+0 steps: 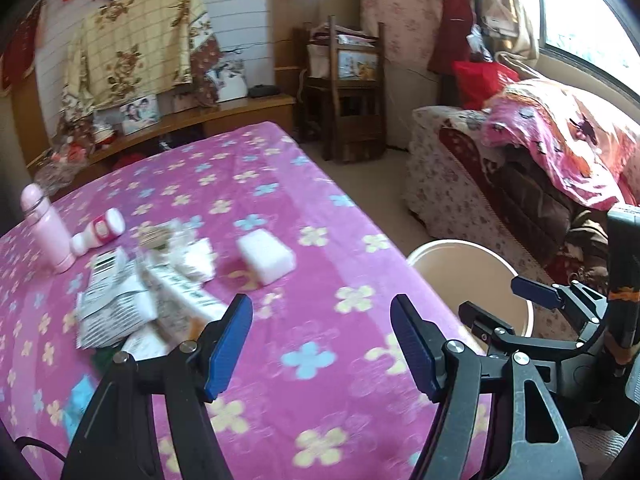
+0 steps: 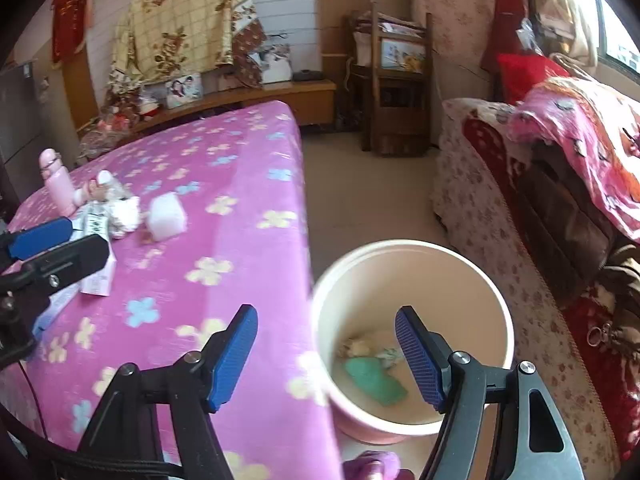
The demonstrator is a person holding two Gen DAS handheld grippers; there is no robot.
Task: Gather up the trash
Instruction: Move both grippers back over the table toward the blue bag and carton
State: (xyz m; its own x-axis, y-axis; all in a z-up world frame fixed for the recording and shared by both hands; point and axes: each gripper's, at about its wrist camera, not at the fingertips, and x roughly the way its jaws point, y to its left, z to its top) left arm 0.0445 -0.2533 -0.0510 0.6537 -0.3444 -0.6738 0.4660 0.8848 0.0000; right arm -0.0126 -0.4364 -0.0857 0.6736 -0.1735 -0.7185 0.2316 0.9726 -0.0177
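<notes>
A lived-in home: floral-covered sofa (image 1: 460, 168), wooden shelf (image 1: 352, 92), framed photo (image 1: 139, 114).

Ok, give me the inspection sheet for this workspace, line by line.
Surface: table under a pink flowered cloth.
Job's things: crumpled wrappers and paper, white foam block on the cloth; bin on the floor beside the table, already holding a green scrap and bits.
Clutter: pink bottle, small red-and-white bottle.
Grippers: left gripper open above the cloth; right gripper open above the bin.
Cables: a thin black one at the table's near edge.
Surroundings: sofa, wooden shelf, window.
</notes>
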